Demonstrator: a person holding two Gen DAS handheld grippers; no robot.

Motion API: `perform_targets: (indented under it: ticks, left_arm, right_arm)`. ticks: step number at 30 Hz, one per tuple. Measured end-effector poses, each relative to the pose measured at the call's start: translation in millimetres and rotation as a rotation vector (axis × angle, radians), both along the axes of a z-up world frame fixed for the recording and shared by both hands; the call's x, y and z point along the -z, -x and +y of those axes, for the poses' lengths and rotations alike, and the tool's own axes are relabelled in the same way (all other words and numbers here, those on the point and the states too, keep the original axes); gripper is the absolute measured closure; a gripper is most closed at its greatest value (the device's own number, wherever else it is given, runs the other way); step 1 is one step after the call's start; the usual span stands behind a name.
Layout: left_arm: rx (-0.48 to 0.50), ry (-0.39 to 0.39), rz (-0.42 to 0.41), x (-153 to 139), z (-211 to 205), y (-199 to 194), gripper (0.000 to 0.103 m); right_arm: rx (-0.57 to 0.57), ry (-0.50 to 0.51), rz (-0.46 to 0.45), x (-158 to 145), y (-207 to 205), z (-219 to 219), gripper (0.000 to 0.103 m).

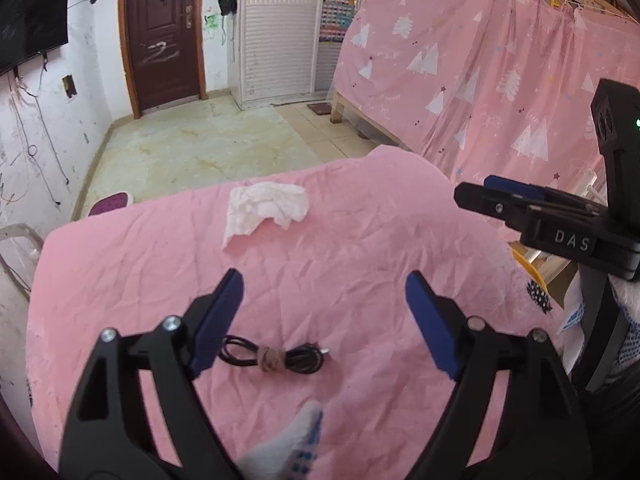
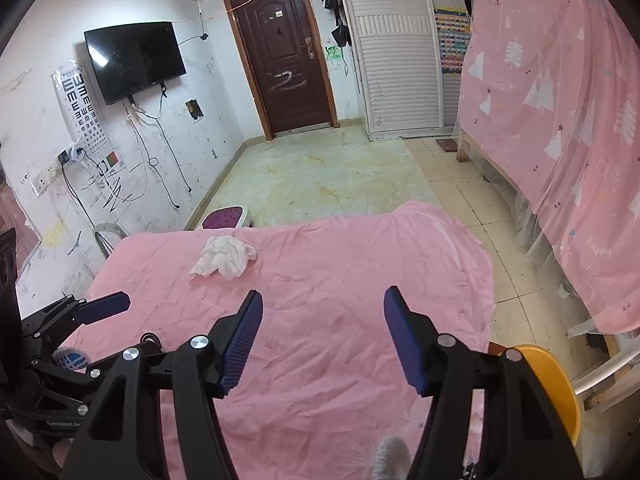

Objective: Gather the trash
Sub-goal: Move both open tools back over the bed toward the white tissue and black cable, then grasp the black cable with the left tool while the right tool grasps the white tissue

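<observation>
A bench draped in a wrinkled pink cloth fills the lower part of both views, with pale floor tiles beyond it and a pink curtain printed with white trees hanging along the right side. On the far wall are a dark brown door, a white slatted cupboard and a black television.

The left claw hangs above the near part of the cloth with its blue-padded fingers spread wide and nothing between them. The right claw is likewise spread apart and empty over the cloth; from the left wrist view it appears at the right edge, seen side-on.

A crumpled white tissue lies on the cloth toward the far edge, well apart from both claws. A coiled black cable bound with a band lies on the cloth below the left claw, near its left finger.
</observation>
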State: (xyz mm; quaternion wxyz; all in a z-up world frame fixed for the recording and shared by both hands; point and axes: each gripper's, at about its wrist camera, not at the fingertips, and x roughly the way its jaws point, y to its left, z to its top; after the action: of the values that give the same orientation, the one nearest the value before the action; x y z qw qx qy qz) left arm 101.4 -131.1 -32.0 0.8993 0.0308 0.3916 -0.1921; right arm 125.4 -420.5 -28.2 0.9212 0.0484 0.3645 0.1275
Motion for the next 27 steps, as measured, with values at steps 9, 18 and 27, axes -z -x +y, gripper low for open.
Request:
perform_targets:
  ticks: [9,18,27]
  left_arm:
    - [-0.001,-0.039,0.032,23,17,-2,0.013]
    - [0.007,-0.047,0.106,47,23,-10,0.012]
    - [0.03,-0.047,0.148,60,21,-17,0.025]
  right_arm:
    - [-0.064,0.051,0.019,1,-21,52,0.049]
    - [-0.121,0.087,0.036,6,-43,91,0.049]
    - [-0.157,0.108,0.067,18,-72,114,0.049]
